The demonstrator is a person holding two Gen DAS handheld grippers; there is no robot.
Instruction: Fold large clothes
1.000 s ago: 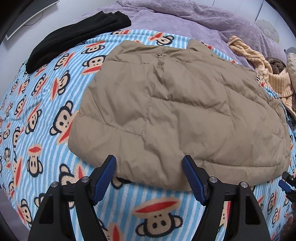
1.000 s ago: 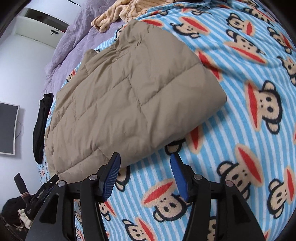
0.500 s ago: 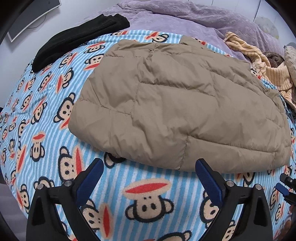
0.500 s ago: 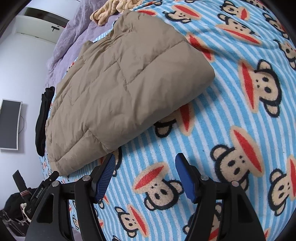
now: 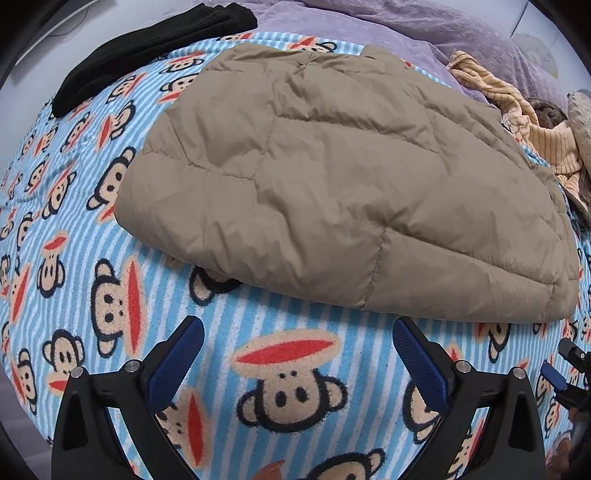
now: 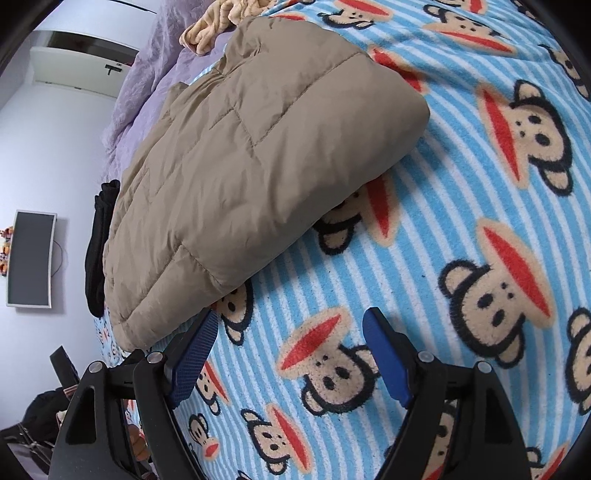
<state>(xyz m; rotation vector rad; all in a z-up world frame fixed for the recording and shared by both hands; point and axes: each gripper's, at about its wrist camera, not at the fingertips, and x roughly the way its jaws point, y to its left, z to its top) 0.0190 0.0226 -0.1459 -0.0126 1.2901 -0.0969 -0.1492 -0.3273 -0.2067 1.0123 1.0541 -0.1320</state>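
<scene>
A tan quilted puffer jacket point(image 5: 332, 192) lies folded on a blue striped blanket with monkey faces point(image 5: 291, 369). In the left wrist view my left gripper point(image 5: 297, 339) is open, its blue pads a short way in front of the jacket's near folded edge, touching nothing. The right wrist view shows the same jacket point(image 6: 251, 162) up and to the left. My right gripper point(image 6: 291, 332) is open over the blanket point(image 6: 498, 258), its left pad just short of the jacket's near corner. The right gripper's tip point(image 5: 565, 369) shows at the left view's right edge.
A folded black garment point(image 5: 147, 44) lies at the blanket's far left. A purple cover point(image 5: 406, 29) spreads behind the jacket. A crumpled yellow striped garment point(image 5: 517, 125) sits at the far right. A monitor point(image 6: 29, 258) hangs on the white wall beyond the bed.
Both grippers have pulled back from the jacket's near edge and spread wider. The jacket stays where it lay.
</scene>
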